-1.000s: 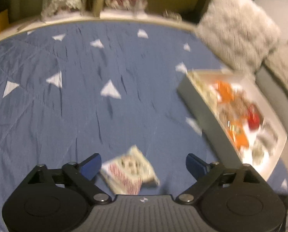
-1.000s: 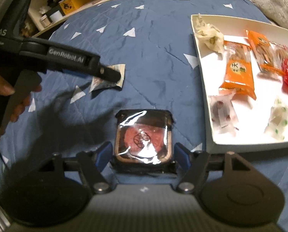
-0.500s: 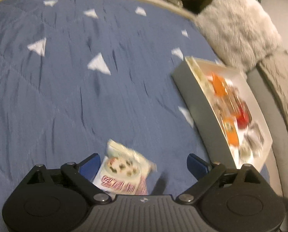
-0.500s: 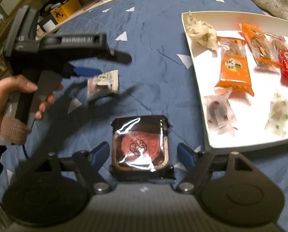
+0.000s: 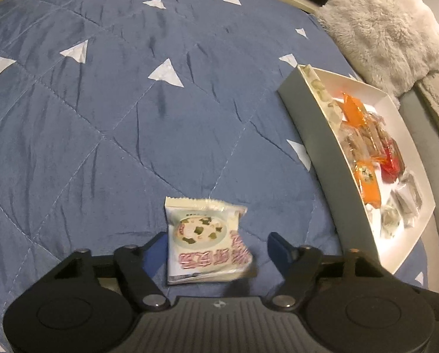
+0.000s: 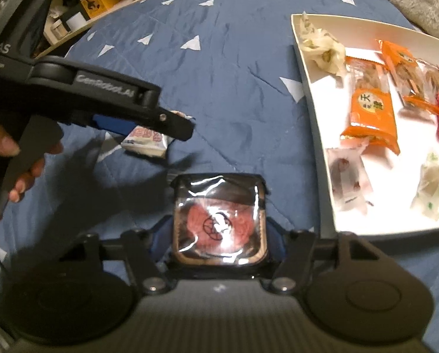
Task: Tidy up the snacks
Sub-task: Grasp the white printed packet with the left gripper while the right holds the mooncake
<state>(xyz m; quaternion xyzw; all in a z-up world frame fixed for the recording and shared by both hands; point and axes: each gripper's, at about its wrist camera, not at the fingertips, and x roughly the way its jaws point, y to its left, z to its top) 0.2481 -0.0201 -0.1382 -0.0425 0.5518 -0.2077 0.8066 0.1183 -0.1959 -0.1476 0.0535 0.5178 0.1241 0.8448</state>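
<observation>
So in the left wrist view, the left gripper (image 5: 218, 242) straddles a white snack packet (image 5: 203, 242) lying on the blue quilt (image 5: 101, 117). Its jaws have just been closing in, but there's a visible gap between the packet and the right-hand blue finger (image 5: 278, 245), while the left-hand pad sits right at the packet's edge, so no squeeze yet. The white tray (image 5: 307, 135) sits out at 2 o'clock, seen edge-on, so its contents blur together, with a fluffy pale cushion (image 5: 381, 29) beyond it at 1 o'clock.

The right wrist view shows what that one can't: a hand (image 6: 10, 158) at 9 o'clock holding the left gripper's handle, plus cluttered shelves (image 6: 81, 6) at 11 o'clock. The right gripper (image 6: 219, 241) has also just been closing, and both pads sit against a dark square packet with a clear window (image 6: 219, 223) over a pink cake. From here the tray at 2 o'clock is open to count: eight wrapped snacks, namely three orange, one red, four pale or clear. Two loose packets sit on the quilt.
</observation>
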